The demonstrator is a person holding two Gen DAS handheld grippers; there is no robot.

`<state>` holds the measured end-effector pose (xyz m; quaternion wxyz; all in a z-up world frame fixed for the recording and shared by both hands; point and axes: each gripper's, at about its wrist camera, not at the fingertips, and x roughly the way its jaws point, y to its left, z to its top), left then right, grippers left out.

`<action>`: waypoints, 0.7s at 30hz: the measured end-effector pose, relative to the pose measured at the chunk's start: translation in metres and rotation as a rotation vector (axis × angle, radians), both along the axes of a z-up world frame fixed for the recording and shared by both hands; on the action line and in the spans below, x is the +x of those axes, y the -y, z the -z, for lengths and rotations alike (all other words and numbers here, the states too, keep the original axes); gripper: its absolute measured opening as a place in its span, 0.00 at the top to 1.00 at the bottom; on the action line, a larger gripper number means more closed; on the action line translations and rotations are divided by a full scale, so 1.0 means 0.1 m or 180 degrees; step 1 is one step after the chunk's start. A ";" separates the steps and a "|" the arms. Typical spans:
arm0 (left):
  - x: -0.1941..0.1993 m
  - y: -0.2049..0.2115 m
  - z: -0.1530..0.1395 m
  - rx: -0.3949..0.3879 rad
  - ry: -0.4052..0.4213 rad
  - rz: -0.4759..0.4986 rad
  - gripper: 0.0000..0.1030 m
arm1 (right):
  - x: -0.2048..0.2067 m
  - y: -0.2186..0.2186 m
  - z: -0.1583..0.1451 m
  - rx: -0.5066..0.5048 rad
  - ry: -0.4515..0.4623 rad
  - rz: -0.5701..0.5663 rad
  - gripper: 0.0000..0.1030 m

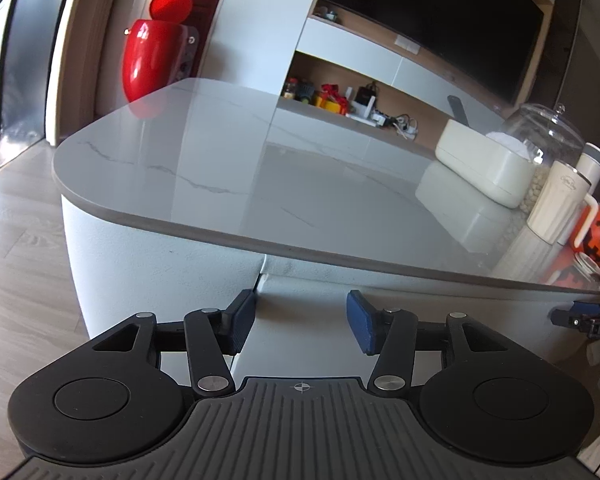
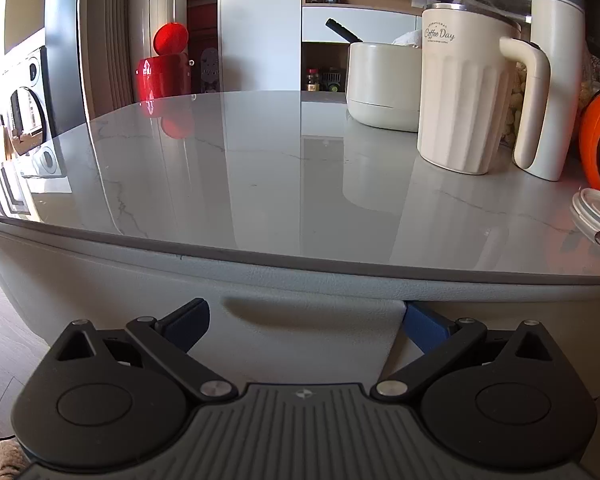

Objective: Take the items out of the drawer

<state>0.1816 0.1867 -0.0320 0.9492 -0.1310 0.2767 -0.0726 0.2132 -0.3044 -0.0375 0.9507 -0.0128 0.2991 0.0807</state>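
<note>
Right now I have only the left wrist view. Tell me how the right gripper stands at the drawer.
Observer: The right gripper is open, its jaws spread wide across the drawer front.
Operator: Find me the handle.
Observer: A long recessed grip runs just under the countertop, between the two fingers.
Operator: Check the finger on the picture's right.
Observer: That blue finger sits past the panel's right edge, with its tip partly hidden behind the edge.

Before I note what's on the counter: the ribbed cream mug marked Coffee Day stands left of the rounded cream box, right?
Not quite. In the right wrist view the ribbed cream mug marked Coffee Day stands right of the rounded cream box, not left.
</note>
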 end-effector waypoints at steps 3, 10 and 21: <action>0.01 -0.01 0.00 -0.0040 -0.0008 0.0007 0.47 | -0.01 0.00 -0.02 -0.0012 -0.0014 -0.0055 0.00; 0.00 0.03 -0.01 0.0050 -0.0004 0.0041 0.47 | 0.07 -0.06 -0.05 -0.0089 -0.0036 -0.0122 0.00; -0.13 0.09 -0.04 0.0237 -0.0055 0.0092 0.47 | -0.05 -0.06 -0.07 -0.0200 -0.0044 -0.0216 0.00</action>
